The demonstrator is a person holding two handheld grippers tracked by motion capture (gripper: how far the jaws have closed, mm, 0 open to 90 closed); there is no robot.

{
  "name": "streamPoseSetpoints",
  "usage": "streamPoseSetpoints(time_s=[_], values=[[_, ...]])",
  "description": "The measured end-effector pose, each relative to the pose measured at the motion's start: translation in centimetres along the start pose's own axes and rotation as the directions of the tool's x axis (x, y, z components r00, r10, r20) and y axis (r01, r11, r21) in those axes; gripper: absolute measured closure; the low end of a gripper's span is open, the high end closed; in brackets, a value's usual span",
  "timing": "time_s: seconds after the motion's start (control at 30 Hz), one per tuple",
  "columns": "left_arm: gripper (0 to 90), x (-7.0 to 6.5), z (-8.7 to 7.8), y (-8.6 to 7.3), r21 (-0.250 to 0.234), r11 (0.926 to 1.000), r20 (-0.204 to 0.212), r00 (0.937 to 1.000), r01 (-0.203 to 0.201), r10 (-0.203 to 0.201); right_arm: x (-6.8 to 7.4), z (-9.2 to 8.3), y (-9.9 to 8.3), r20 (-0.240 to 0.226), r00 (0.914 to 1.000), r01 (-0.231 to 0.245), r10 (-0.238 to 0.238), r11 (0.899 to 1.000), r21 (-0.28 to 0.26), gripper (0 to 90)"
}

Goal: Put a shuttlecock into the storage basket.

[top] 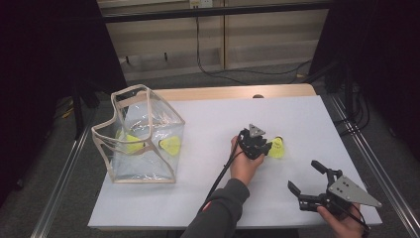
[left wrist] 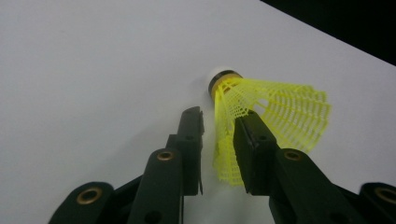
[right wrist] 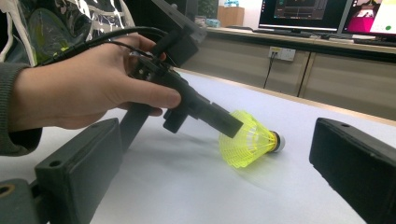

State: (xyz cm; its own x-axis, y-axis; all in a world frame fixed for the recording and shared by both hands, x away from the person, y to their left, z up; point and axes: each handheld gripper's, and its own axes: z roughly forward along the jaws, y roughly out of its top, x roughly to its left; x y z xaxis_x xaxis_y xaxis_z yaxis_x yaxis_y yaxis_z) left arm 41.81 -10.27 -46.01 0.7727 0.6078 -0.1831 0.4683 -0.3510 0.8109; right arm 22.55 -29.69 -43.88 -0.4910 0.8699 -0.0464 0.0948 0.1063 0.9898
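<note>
Yellow mesh shuttlecock [left wrist: 266, 112], cork-tipped, lies sideways on white surface [top: 208, 163] | my left tongs [left wrist: 219, 135] straddle its skirt rim, pads not clearly pressing, shuttlecock at their 1 o'clock | my right tongs [top: 307, 178] gape empty, at 5 o'clock from it.

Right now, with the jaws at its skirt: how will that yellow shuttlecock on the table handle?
The shuttlecock looks very light: mostly open mesh. The skirt probably flexes under the left gripper, so squeeze gently. Lying on its side, its cone shape would likely roll in an arc if nudged.
</note>
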Motion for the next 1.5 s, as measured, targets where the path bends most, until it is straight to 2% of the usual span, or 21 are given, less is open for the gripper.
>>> streamPoseSetpoints(time_s=[0.03, 0.13, 0.3, 0.4, 0.57, 0.77, 0.97, 1.07, 1.5], values=[[71.2, 0.0, 0.1, 0.1, 0.005, 1.0000, -0.001, 1.0000, -0.004, 0.004, 0.0, 0.0, 0.0, -0.001, 1.0000, -0.003, 0.003, 1.000, -0.002, 2.4], [72.8, 0.0, 0.4, 0.4, -0.026, 0.9996, -0.003, 1.0000, 0.006, -0.007, 0.0, 0.0, 0.0, -0.004, 1.0000, 0.000, 0.000, 1.000, 0.002, 2.4], [86.3, -0.1, 0.5, 0.5, -0.017, 0.9996, 0.022, 0.9996, 0.021, -0.020, -0.1, -0.1, 0.0, -0.002, 1.0000, -0.004, 0.004, 1.000, -0.002, 2.4], [88.6, -0.1, 0.1, 0.6, 0.001, 0.9994, 0.043, 0.9985, 0.034, -0.034, 0.0, -0.1, 0.0, -0.001, 1.0000, -0.004, 0.004, 1.000, -0.002, 2.4], [88.9, 0.1, -1.2, 0.8, 0.000, 0.9977, 0.072, 0.9951, 0.067, -0.067, 0.0, 0.0, -0.1, -0.001, 1.0000, 0.000, 0.000, 1.000, 0.004, 2.4], [88.9, 0.5, -3.0, 1.1, 0.017, 0.9978, 0.076, 0.9950, 0.064, -0.065, -0.1, 0.0, 0.0, 0.004, 1.0000, -0.005, 0.005, 1.000, 0.000, 2.4], [88.9, 0.6, -4.6, 1.7, 0.016, 0.9976, 0.100, 0.9926, 0.068, -0.069, 0.0, 0.0, 0.0, 0.002, 1.0000, 0.000, 0.000, 1.000, 0.001, 2.4], [89.0, 0.8, -5.3, 1.8, 0.033, 0.9968, 0.114, 0.9905, 0.072, -0.076, 0.0, 0.0, 0.0, 0.003, 1.0000, -0.003, 0.003, 1.000, 0.000, 2.4], [88.9, 1.8, -7.9, 2.0, 0.061, 0.9960, 0.118, 0.9904, 0.065, -0.072, 0.0, 0.1, 0.0, 0.002, 1.0000, 0.000, 0.000, 1.000, 0.002, 2.4]])
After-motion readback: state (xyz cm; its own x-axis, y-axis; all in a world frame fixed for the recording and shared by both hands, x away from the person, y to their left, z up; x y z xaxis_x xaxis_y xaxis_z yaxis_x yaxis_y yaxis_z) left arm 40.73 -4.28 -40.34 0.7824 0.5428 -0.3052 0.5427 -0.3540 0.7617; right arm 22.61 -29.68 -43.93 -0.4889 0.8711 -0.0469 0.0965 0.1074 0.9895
